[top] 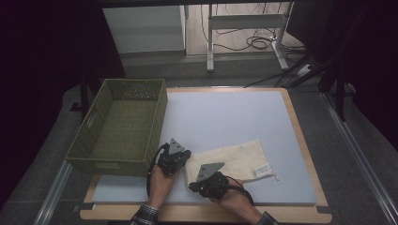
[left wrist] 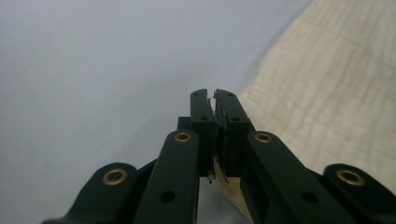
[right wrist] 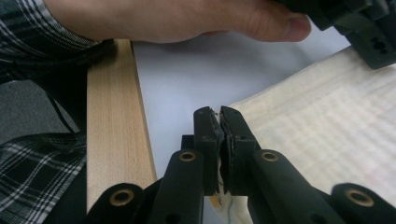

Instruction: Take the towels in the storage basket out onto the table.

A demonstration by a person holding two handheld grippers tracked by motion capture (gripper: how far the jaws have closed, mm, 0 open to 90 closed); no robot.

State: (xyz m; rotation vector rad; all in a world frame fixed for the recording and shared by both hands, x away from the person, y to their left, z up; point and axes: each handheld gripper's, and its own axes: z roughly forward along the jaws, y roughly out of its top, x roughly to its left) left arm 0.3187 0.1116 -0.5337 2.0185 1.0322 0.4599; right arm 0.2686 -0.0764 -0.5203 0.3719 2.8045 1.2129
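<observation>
High view: one basket [top: 117, 126], one cloth bag [top: 234, 159]; left gripper [top: 174, 158], right gripper [top: 206, 180] both clamped on bag edge

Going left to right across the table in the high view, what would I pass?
Green woven basket → left gripper → right gripper → cream cloth bag → its small white label.

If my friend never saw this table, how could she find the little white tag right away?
Start at the big green woven basket on the left of the blue-grey mat. Go right, past both tongs, to the cream cloth bag lying flat near the front edge. The white tag sits at the bag's right end by its drawstring, the brightest small rectangle on the pale cloth.
</observation>
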